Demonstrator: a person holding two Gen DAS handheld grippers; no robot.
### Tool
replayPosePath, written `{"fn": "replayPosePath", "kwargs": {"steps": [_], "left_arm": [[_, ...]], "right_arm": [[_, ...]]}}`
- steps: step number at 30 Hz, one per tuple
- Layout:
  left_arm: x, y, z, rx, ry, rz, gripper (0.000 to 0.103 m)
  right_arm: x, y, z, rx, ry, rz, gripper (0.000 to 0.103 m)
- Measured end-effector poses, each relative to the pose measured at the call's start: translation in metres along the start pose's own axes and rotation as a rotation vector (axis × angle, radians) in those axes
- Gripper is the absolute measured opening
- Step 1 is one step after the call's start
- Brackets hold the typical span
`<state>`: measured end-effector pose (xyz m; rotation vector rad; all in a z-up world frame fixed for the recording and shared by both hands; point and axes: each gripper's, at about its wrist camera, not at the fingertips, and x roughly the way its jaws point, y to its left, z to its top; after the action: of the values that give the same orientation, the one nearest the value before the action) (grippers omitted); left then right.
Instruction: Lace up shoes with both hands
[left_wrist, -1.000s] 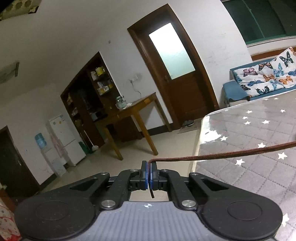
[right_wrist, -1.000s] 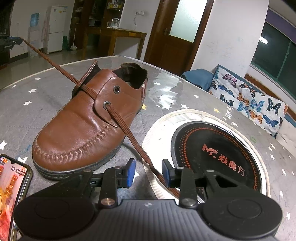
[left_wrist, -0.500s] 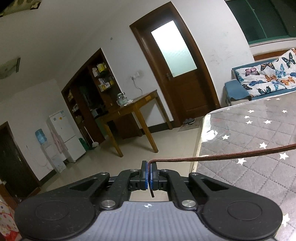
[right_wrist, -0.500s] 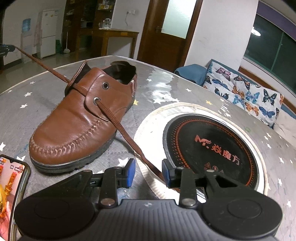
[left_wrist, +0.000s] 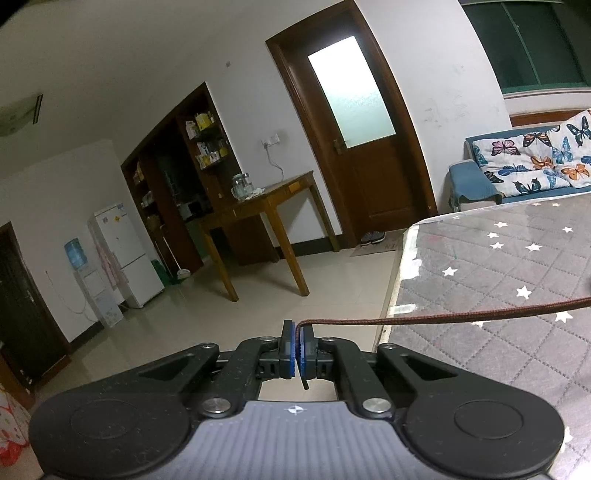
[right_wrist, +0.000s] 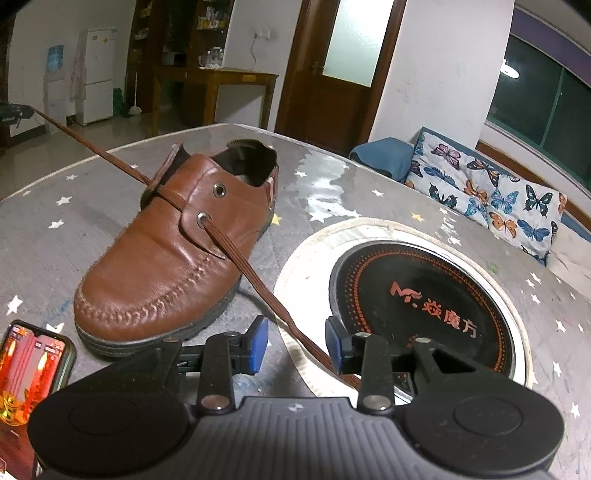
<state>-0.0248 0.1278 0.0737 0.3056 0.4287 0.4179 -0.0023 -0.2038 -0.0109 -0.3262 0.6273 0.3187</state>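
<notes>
Star-print desk (right_wrist: 44, 236), phone (right_wrist: 31, 369) at L edge, brown shoe (right_wrist: 173, 258) mid, induction plate (right_wrist: 424, 299) R. Shoe sits further R in R-wrist view vs 1 s ago; lace (right_wrist: 255, 277) taut, lower eyelets only. L gripper (left_wrist: 297, 349) fingers clamped on lace tip. R gripper (right_wrist: 297, 345) fingers apart, lace between, unpinched.

left wrist view faces off-table toward door (left_wrist: 364, 125), right looks down close over shoe (right_wrist: 173, 254), both sharing lace (left_wrist: 443, 318)
</notes>
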Motion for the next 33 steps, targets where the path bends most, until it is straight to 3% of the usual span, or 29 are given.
{"fn": "replayPosePath", "kwargs": {"steps": [14,25,33], "left_arm": [[-0.001,0.000,0.012,0.020,-0.008,0.010,0.003],[-0.002,0.002,0.017,0.023,-0.008,0.005,0.003],[-0.003,0.004,0.019,0.029,-0.016,-0.005,0.003]], "right_arm": [[-0.010,0.015,0.015,-0.032,-0.041,0.030,0.034],[-0.015,0.043,0.033,-0.072,-0.081,0.083,0.042],[-0.012,0.065,0.048,-0.013,-0.066,0.090,0.064]]}}
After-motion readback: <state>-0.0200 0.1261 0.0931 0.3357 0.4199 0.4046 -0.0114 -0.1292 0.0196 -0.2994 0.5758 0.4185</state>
